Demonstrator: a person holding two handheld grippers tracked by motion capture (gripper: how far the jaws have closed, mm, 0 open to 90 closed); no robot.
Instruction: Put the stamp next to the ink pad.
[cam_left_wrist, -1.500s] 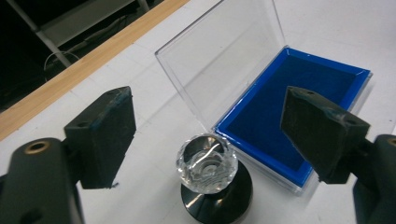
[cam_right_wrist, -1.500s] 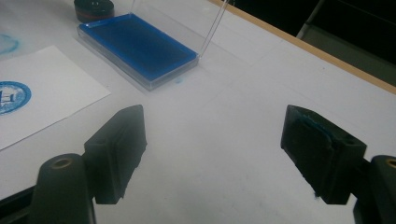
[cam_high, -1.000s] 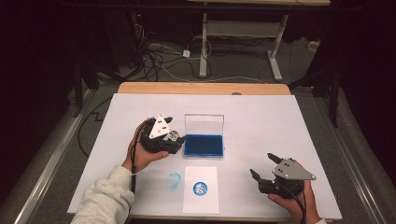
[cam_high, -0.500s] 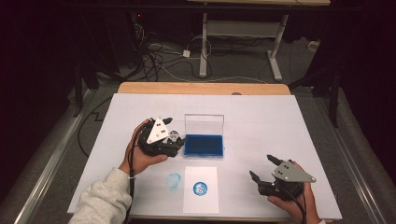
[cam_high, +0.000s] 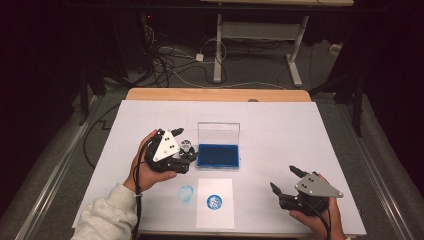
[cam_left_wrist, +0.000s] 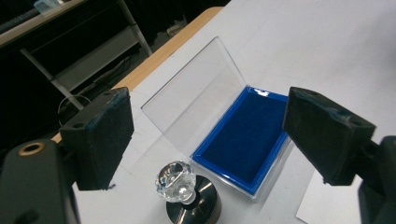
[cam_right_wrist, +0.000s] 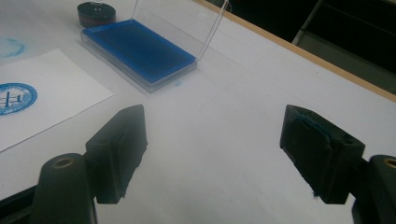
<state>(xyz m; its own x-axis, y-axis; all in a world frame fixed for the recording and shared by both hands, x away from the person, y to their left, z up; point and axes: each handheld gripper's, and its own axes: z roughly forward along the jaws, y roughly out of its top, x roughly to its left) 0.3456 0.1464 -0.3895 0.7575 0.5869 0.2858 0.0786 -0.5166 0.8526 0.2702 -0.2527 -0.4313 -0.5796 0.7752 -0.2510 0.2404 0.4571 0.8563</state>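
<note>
- High view: a white sheet covers the table (cam_high: 280, 125), with a strip of bare wood showing at the far edge.
- The left gripper (cam_high: 186, 148) is held over the left-middle of the table, its jaws apart and pointing right toward the stamp (cam_high: 187, 146), which stands just left of the ink pad case (cam_high: 218, 155).
- The gripper body and its grey plate hide most of the stamp here, so whether a jaw touches it is hard to say.
- The case lies open near the table's middle, its clear lid (cam_high: 218, 133) standing up on the far side.
- Nearer the person lies a white paper (cam_high: 215, 216) bearing a round blue print (cam_high: 214, 201); a fainter blue ring (cam_high: 186, 194) marks the sheet just left of the paper.
- The right gripper (cam_high: 283, 180) sits near the right front corner, jaws spread, well apart from everything else.
- Cables and desk legs lie on the dark floor beyond the table.
- Left gripper view: the two black jaws stand wide apart, holding nothing.
- Between them, low in the frame, the stamp (cam_left_wrist: 183, 188) shows a faceted clear knob on a dark round base, just beside the near corner of the case (cam_left_wrist: 244, 140), whose blue pad is bare.
- The lid (cam_left_wrist: 196, 100) tilts back toward the wooden edge.
- Right gripper view: the jaws are open over bare white sheet.
- Far off to the left lie the case (cam_right_wrist: 138, 52), the stamp's dark base (cam_right_wrist: 96, 14) behind it, and the paper (cam_right_wrist: 51, 93) with its print (cam_right_wrist: 14, 99).
</note>
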